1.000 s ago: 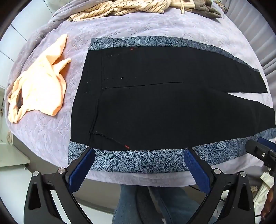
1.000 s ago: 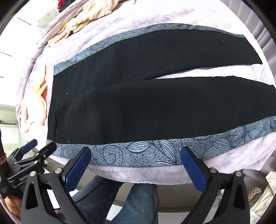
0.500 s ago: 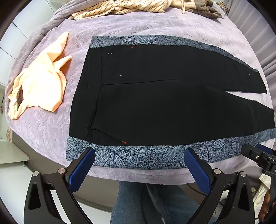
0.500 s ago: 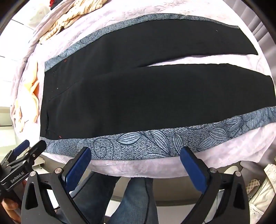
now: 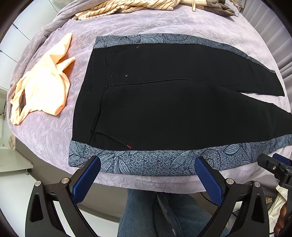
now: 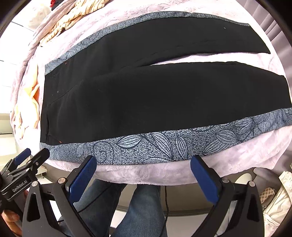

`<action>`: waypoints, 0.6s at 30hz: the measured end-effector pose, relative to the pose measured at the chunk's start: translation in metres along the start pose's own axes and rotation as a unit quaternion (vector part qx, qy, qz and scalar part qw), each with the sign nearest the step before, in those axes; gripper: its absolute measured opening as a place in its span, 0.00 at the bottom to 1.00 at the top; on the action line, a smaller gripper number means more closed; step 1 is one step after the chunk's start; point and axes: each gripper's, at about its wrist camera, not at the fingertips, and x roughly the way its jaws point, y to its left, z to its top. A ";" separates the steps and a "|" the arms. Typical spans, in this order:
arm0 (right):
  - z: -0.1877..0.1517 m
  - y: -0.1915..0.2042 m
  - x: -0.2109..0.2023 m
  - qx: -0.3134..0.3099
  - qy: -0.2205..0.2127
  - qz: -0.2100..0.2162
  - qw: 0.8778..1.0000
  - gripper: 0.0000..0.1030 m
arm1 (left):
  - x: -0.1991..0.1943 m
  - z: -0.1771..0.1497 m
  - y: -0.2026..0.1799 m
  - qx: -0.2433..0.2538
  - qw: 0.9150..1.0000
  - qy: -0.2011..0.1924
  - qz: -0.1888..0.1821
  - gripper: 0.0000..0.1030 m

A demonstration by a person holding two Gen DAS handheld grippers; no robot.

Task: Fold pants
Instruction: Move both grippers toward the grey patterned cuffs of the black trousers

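- Lavender plush bedspread with an embossed leaf pattern (image 5: 47,131) covers the bed that serves as the work surface; its near edge drops away just in front of both grippers, and the person's jeans-clad legs (image 5: 155,213) show below it.
- Black knit pants with blue-grey leaf-print side bands (image 5: 164,102) lie flat and spread on the bedspread, waistband toward the left, the two legs running to the right and parted in a narrow V near the hems.
- Left gripper (image 5: 147,175) hovers at the near edge, its blue pads spread wide and holding nothing, over the printed band close to the waist end.
- Right gripper (image 6: 143,173) hangs likewise with jaws wide apart and empty, farther along the near leg toward the knee.
- Handling, as I judge it: the fabric looks soft, light and limp, so it will drape and sag between two hold points and may drag on the plush cover rather than slide.
- Sensible holds would be the near side band, one pinch by the waist corner (image 5: 76,160) and one farther down the leg, lifting both together to carry the near leg over the far one.
- Risk: a pinch may catch the bedspread along with the cloth.
- Pale peach crumpled garment (image 5: 42,87) lies left of the waistband, apart from it; cream striped clothing (image 5: 127,7) is heaped at the far edge.
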 end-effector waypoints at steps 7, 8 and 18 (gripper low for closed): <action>-0.005 -0.003 0.004 0.003 0.001 0.000 1.000 1.00 | 0.001 -0.001 -0.003 -0.001 1.000 0.003 0.002 1.00; -0.006 -0.004 0.004 0.003 0.002 0.001 1.000 1.00 | 0.001 -0.001 -0.003 0.000 1.000 0.003 0.002 1.00; -0.010 -0.003 0.006 0.004 0.002 0.000 1.000 1.00 | 0.004 -0.005 -0.003 -0.001 1.000 0.007 0.002 1.00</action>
